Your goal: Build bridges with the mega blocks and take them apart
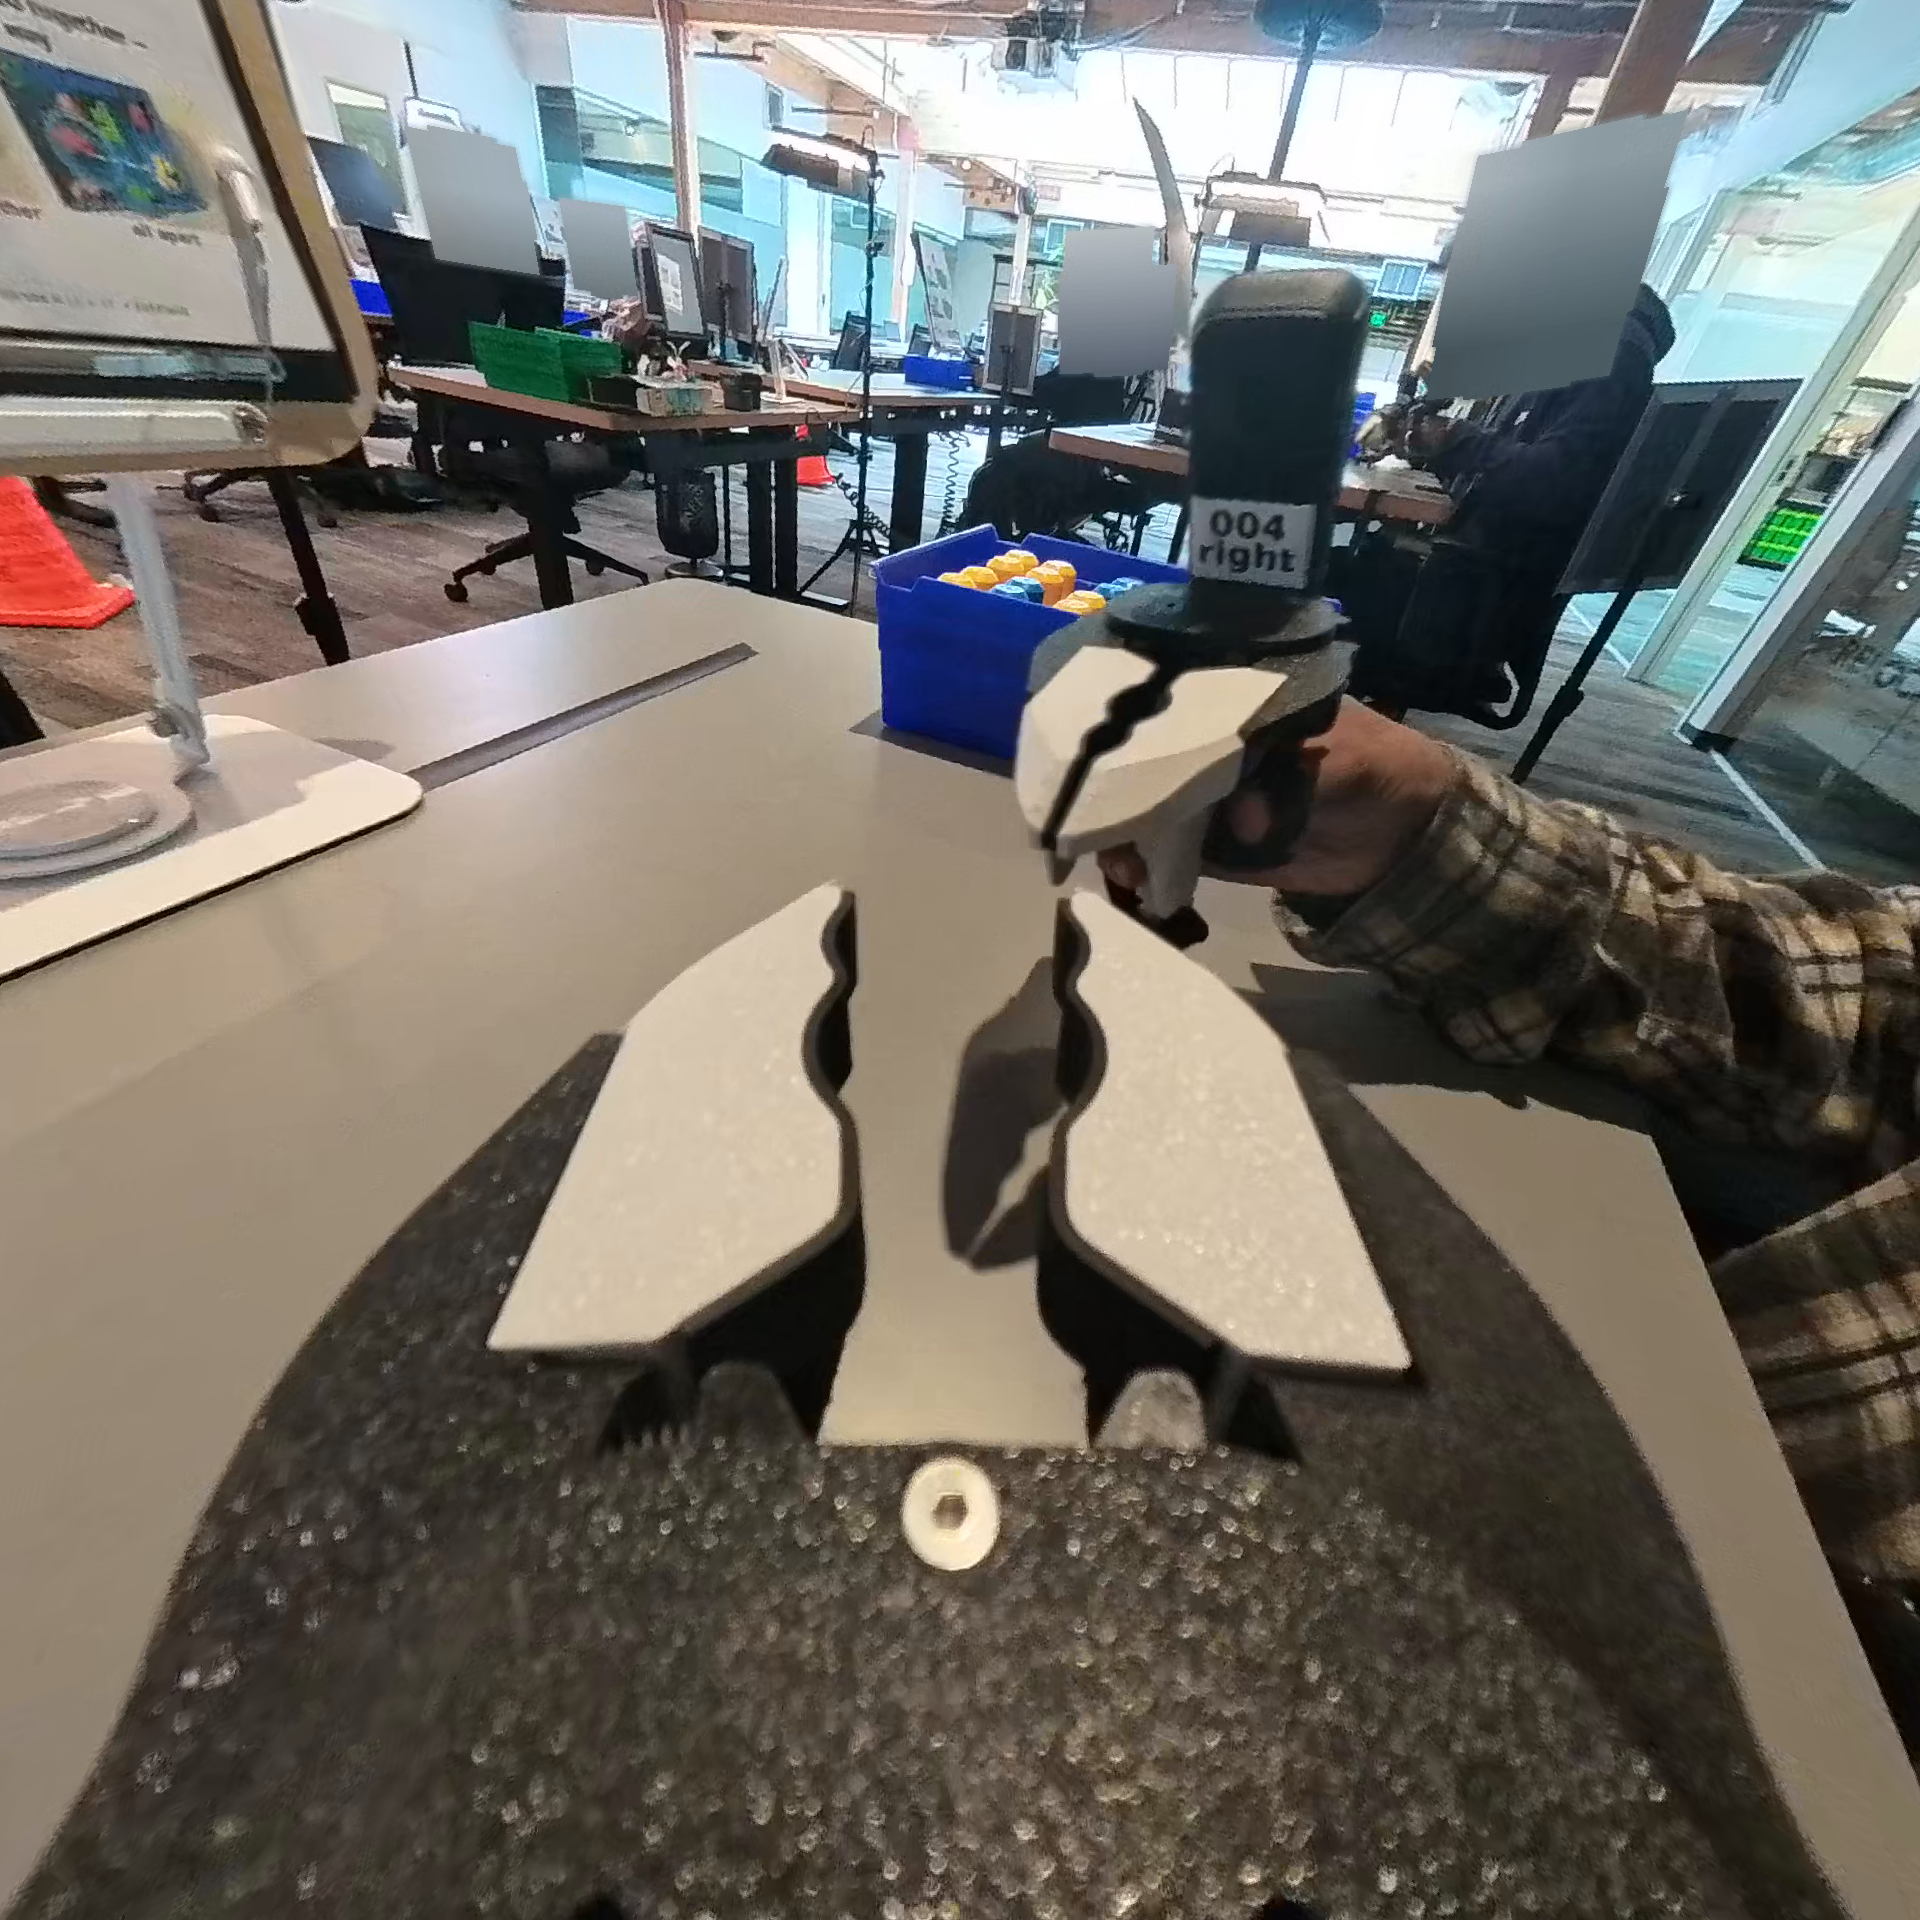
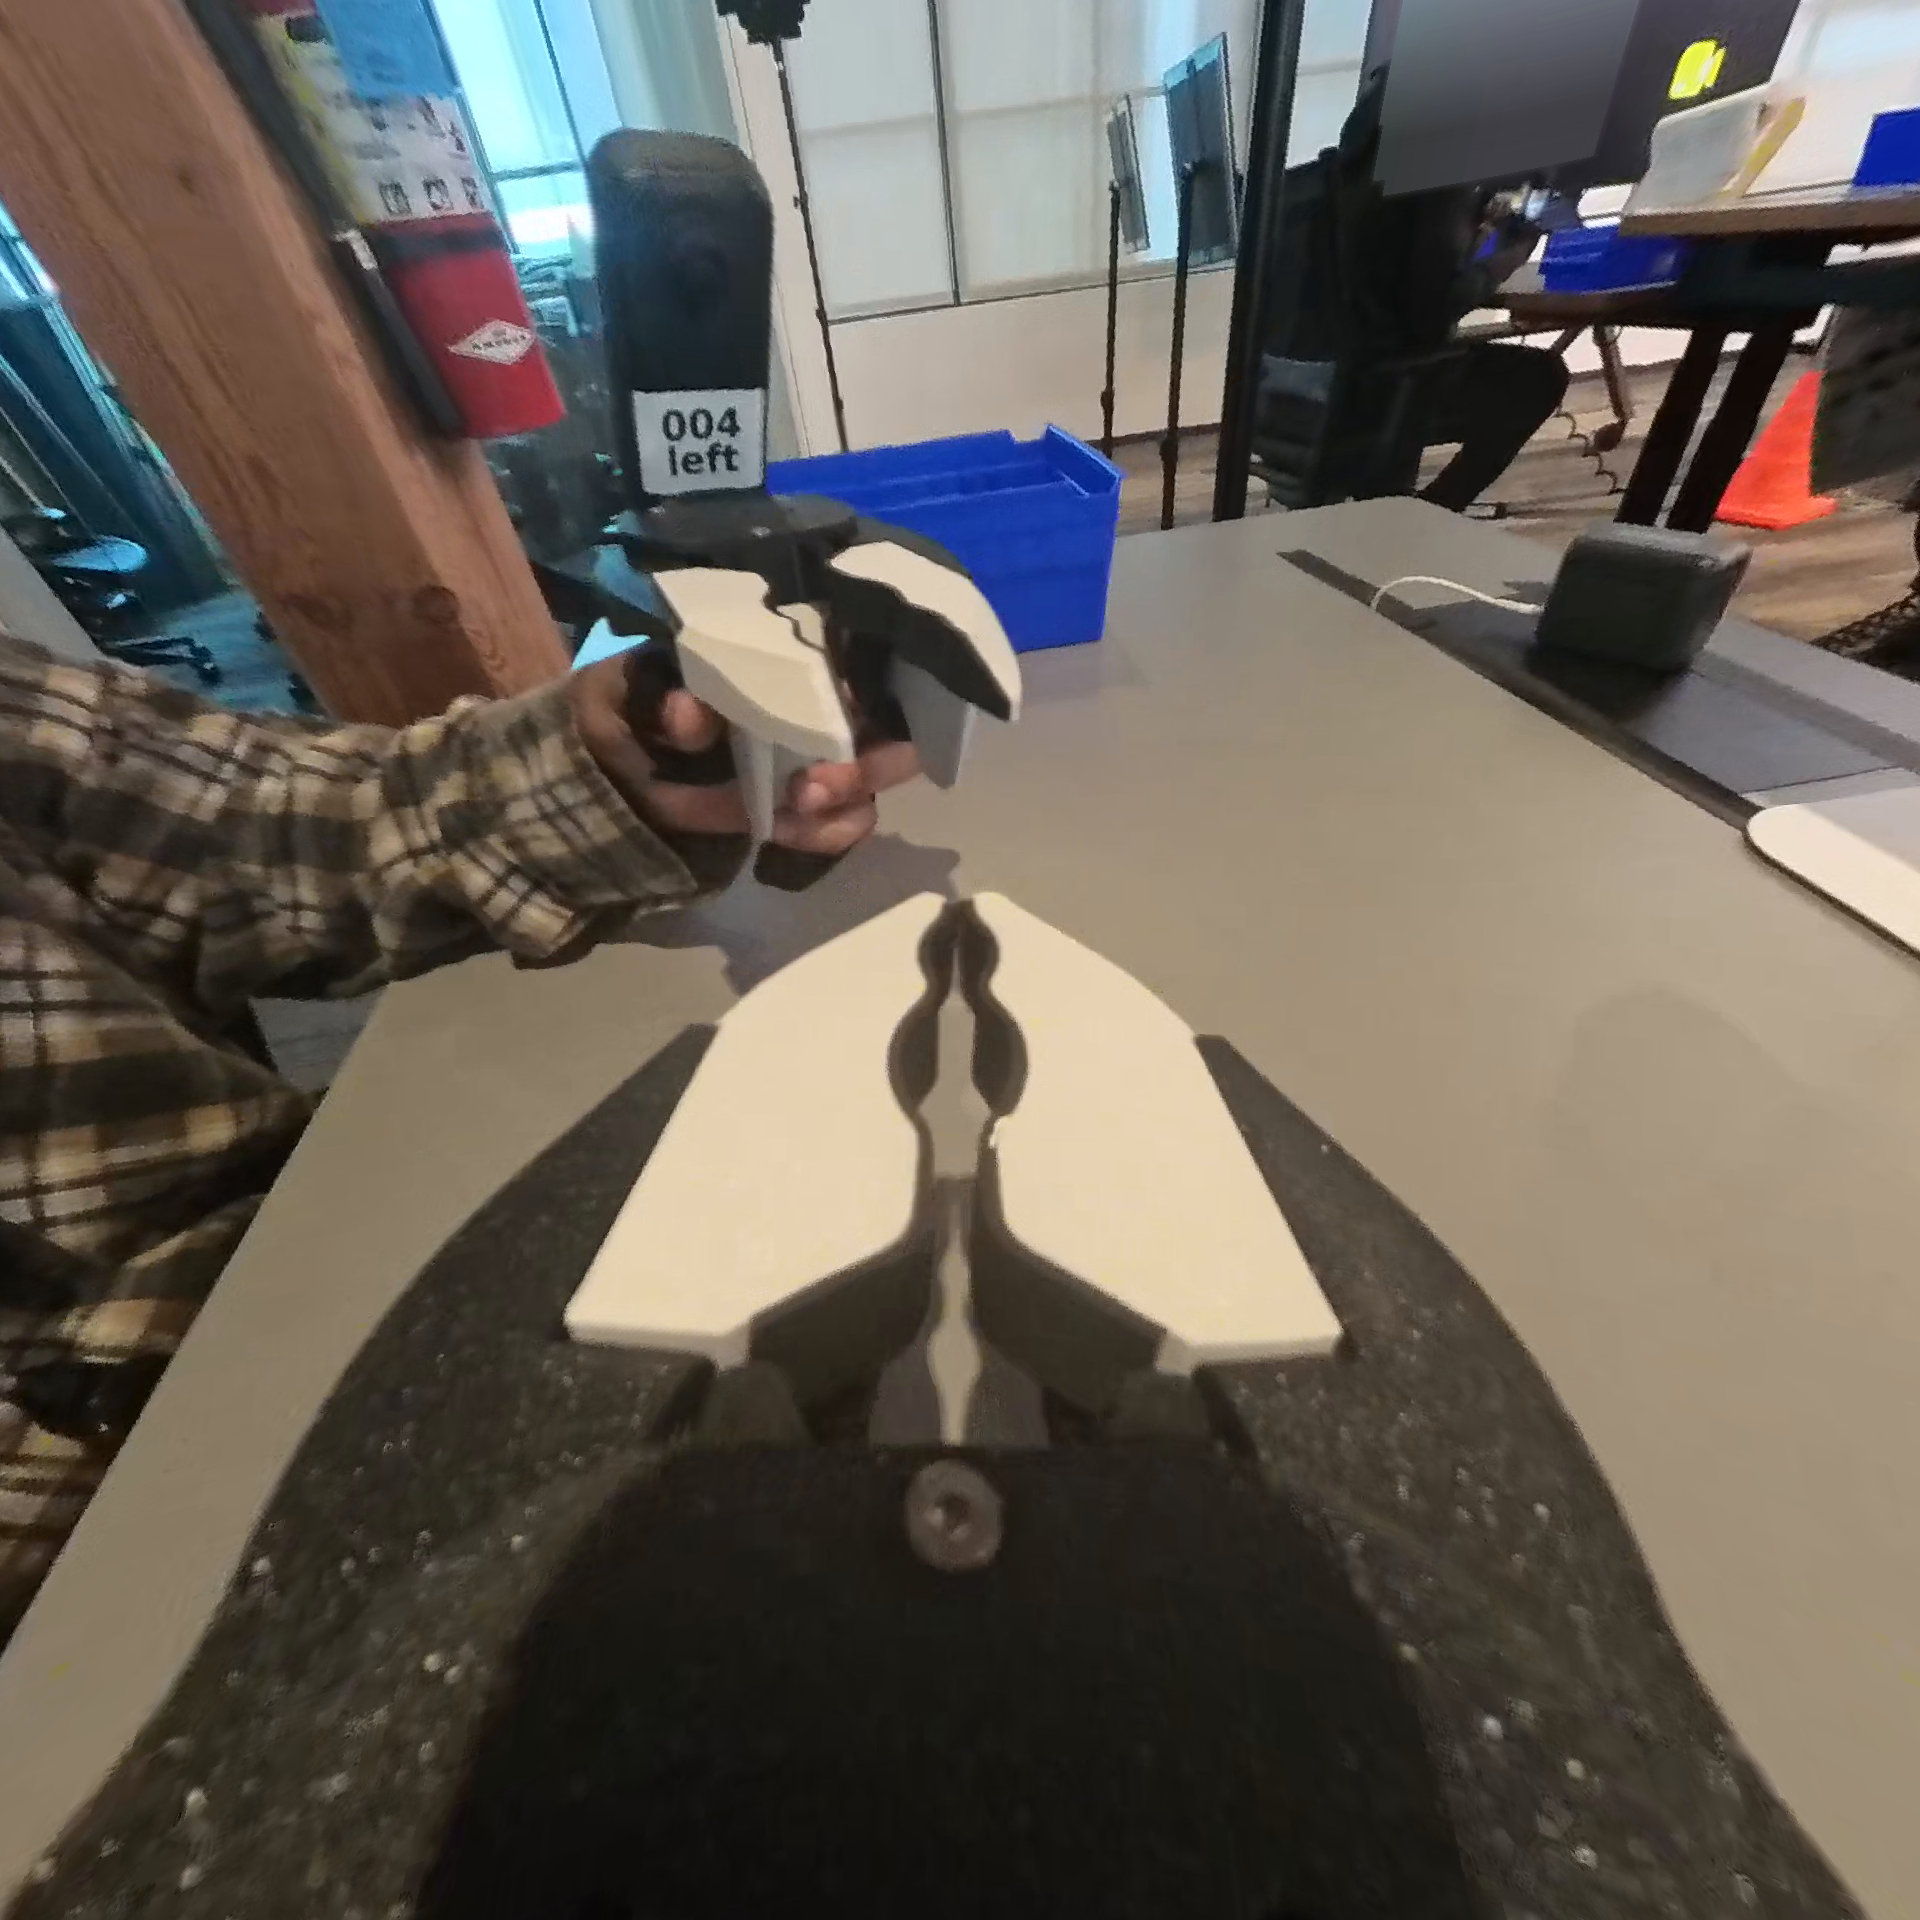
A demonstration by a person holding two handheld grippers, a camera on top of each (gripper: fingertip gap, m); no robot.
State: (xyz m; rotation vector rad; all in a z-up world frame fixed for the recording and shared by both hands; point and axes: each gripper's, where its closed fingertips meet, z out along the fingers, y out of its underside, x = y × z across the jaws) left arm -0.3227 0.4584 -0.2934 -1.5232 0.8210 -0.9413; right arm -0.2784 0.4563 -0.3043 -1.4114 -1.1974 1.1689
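Grey tabletop (image 1: pixel 520 935) is lying bare between the two tongs, so no bridge is standing yet and, judging by that, the whole build and teardown is remaining. Left tongs (image 1: pixel 956 914) are spreading wide and holding nothing; right tongs (image 2: pixel 961 909) are pressing together, also holding nothing. Blocks (image 1: pixel 1039 582), yellow and blue, too heaped to count, are sitting in one blue bin (image 1: pixel 935 665) right of centre in the left wrist view; a second bin (image 2: pixel 997 530) is looking empty

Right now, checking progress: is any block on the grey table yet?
No: the grey table is bare of blocks; they sit in the blue bin.
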